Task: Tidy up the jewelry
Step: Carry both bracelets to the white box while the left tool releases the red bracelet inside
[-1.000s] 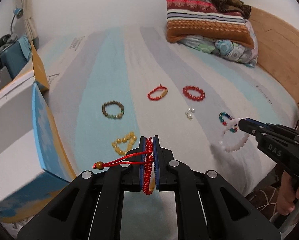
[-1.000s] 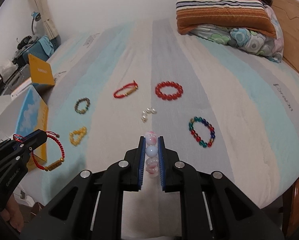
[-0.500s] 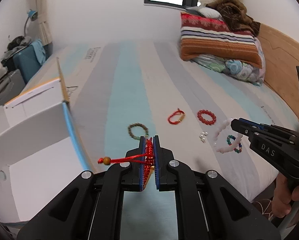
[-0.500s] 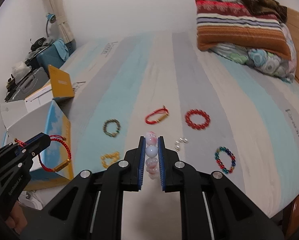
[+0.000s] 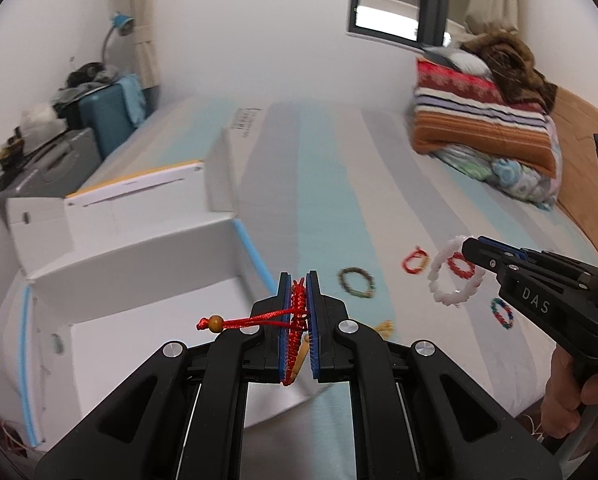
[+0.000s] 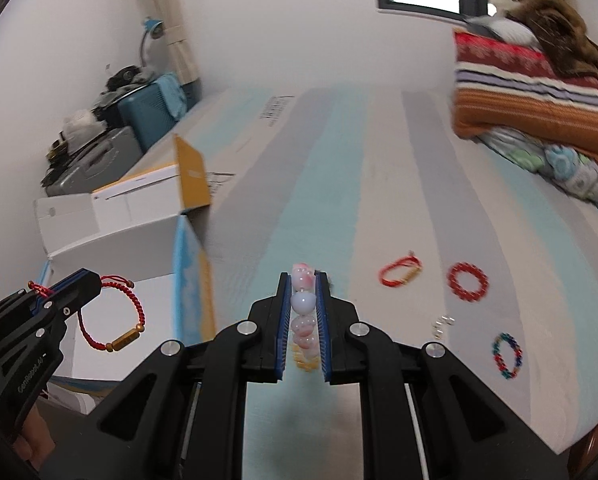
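My left claw (image 5: 297, 320) is clamped on a red cord bracelet (image 6: 109, 322) with a gold tube bead; its loop hangs free over the open white box (image 5: 139, 264). My right claw (image 6: 304, 312) is clamped on a pale pink and white bead bracelet (image 5: 453, 276), hanging in the air. Lying flat on the striped bedsheet (image 6: 339, 160), apart from one another: a red cord bracelet with gold bead (image 6: 401, 275), a red bead bracelet (image 6: 468, 281), a multicolour bead bracelet (image 6: 507, 355), small pearl pieces (image 6: 441, 326), a brown-green bead bracelet (image 5: 357, 281) and a yellow bead bracelet (image 5: 384, 327), partly hidden.
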A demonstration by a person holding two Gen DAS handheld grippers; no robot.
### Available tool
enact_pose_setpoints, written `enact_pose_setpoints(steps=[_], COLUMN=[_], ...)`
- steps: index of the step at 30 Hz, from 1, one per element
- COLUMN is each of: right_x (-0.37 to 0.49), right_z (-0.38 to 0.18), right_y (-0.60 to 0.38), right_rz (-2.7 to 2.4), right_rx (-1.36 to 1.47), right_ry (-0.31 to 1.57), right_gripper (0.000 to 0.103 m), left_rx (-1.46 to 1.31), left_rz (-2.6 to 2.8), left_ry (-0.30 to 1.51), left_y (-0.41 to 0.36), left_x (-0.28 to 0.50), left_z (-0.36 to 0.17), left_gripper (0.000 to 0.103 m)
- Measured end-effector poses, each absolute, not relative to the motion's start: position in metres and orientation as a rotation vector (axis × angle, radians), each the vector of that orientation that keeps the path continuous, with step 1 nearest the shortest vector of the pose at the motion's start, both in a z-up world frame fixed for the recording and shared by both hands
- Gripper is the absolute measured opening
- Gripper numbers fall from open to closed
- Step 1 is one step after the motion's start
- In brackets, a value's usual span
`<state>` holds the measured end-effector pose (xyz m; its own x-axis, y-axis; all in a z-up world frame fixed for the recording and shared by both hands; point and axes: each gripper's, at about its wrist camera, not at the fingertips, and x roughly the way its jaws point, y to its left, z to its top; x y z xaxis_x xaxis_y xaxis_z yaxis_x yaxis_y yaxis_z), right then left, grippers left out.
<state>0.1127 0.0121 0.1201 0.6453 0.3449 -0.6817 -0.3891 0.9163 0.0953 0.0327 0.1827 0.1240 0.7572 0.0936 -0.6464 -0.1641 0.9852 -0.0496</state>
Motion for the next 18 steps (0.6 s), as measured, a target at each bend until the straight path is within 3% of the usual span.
enact_pose_setpoints(steps=[18], right_x=[0.068], right_z=[0.118], right_y=[0.154], right_rz=[0.617], right_rx=[-0.167], right_ry=[0.728], right_gripper=[0.012], left_rx=[-0.173], left_rz=[0.341], left_ry=[0.749], left_y=[0.299], left_x=[-0.02], left_z=[0.107], left_gripper=[0.008])
